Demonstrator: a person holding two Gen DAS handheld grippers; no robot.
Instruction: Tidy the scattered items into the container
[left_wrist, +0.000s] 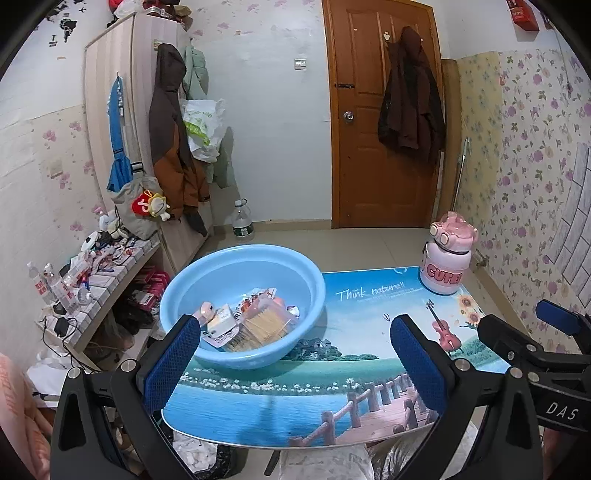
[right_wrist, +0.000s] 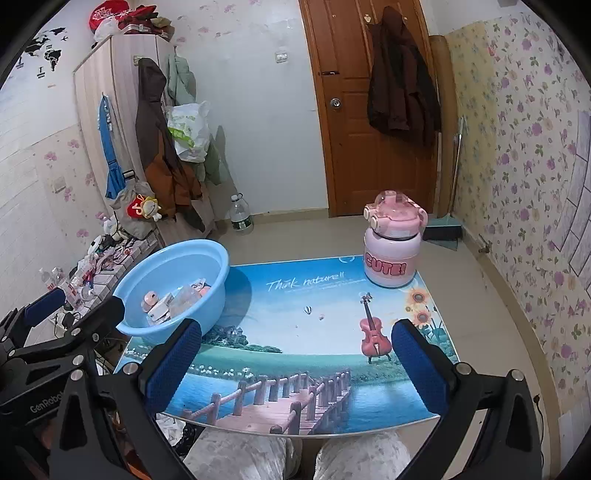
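Both the left gripper (left_wrist: 295, 354) and right gripper (right_wrist: 295, 354) are hanging wide open and empty at the frame bottom, seemingly because the small packets are already lying inside the round light-blue plastic basin (left_wrist: 295, 273), centre-left.

Floral wallpaper (right_wrist: 524, 155), wooden door (right_wrist: 354, 110), tiled floor (right_wrist: 295, 236).

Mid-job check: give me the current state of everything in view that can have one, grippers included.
left gripper: open, empty
right gripper: open, empty
blue basin: upright on the table's left edge, holding packets and small items
pink bottle: upright, lid on, far right of the table
table: nothing loose besides basin and bottle
door: shut
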